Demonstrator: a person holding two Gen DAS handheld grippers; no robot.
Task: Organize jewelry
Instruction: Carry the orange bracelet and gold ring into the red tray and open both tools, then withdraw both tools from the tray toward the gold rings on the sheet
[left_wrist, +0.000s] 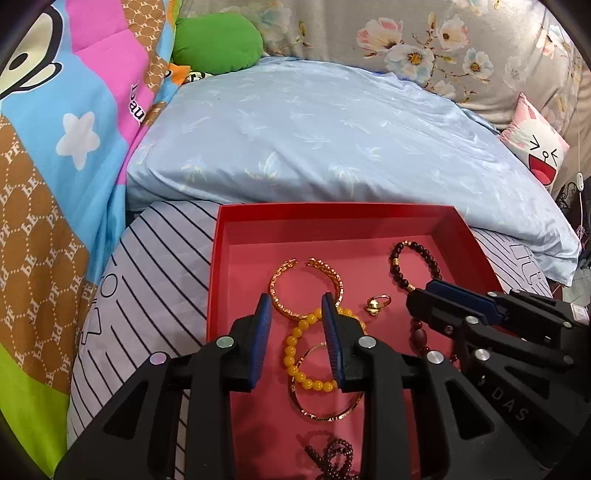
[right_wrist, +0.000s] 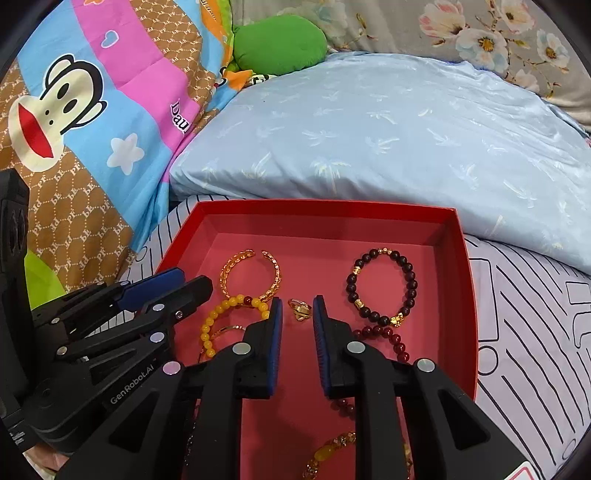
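Left wrist view: the left gripper (left_wrist: 297, 314) is held with its jaws parted and nothing between them, above the red tray (left_wrist: 332, 212) that rests on the striped bedsheet (left_wrist: 155, 266). Inside the tray, a gold open bangle (left_wrist: 306, 286), a yellow bead bracelet (left_wrist: 295, 354), a gold ring (left_wrist: 376, 303) and a dark bead bracelet (left_wrist: 415, 264) are laid out. In the right wrist view, the right gripper (right_wrist: 297, 308) is likewise seen spread and unloaded, with the gold ring just beyond its fingertips.
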